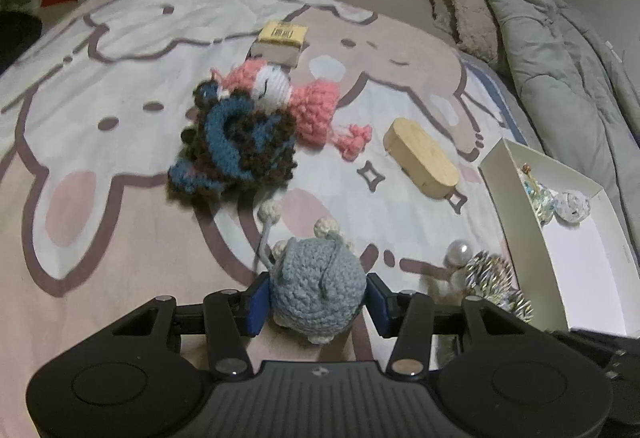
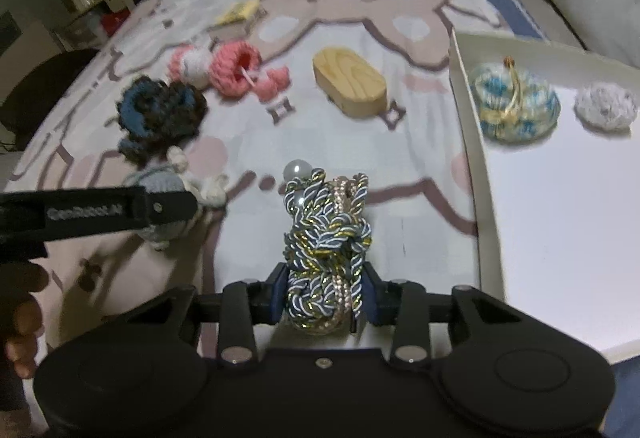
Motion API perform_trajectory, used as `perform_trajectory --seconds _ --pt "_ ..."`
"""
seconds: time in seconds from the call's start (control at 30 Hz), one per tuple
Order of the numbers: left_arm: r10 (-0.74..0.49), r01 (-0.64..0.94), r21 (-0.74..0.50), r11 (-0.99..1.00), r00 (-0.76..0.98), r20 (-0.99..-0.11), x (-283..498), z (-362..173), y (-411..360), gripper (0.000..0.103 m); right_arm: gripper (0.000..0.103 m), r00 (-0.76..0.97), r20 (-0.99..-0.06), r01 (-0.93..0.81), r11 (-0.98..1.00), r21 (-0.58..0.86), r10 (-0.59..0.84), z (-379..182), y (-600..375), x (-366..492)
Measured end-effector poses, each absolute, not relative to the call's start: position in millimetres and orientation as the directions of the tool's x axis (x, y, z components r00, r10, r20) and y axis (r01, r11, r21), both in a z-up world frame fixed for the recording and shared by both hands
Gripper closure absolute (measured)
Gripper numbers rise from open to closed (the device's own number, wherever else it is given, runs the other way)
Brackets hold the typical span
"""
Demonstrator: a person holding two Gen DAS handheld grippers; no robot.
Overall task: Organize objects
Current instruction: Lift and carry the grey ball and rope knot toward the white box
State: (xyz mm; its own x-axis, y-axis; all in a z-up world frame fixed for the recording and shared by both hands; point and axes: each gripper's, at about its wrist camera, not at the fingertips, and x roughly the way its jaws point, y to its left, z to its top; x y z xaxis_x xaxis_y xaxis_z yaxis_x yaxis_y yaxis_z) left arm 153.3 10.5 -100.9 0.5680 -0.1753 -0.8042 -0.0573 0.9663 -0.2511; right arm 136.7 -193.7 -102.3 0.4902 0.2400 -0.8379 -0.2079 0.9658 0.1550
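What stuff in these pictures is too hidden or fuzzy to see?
- Left wrist view: underside of the blue crochet toy, hidden between the left claw fingers.
- Left wrist view: braided cord bundle, blurred.
- Right wrist view: yellow box, blurred and small.
- Right wrist view: white tray, cut off by the right edge.

— What have the right tongs got?
— A braided cord ornament, blue, gold and white, clamped between both blue pads, a pearl bead at its far end.
— And the white box?
— Just right of it, on the bed. A blue-and-gold pouch and a white crocheted ball lie inside, apart.
— Further back?
— A wooden oval box, a pink crochet doll.
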Motion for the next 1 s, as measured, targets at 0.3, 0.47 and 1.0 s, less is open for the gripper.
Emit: perform_trajectory --seconds 0.3,0.47,1.0 --pt "-0.164 -0.002 -0.223 0.975 0.670 -0.724 147 -66 5 0.053 0.065 0.604 -0.756 -0.214 0.965 0.152 0.253 -59 -216 135" --pt "-0.190 0.027 -0.241 0.970 0.702 -0.687 143 -51 1 0.053 0.065 0.641 -0.734 -0.187 0.973 0.136 0.225 -43 -236 135" --pt "-0.310 0.159 -0.286 0.945 0.715 -0.627 146 -24 -49 0.053 0.065 0.703 -0.691 -0.132 0.986 0.101 0.165 -10 -327 134"
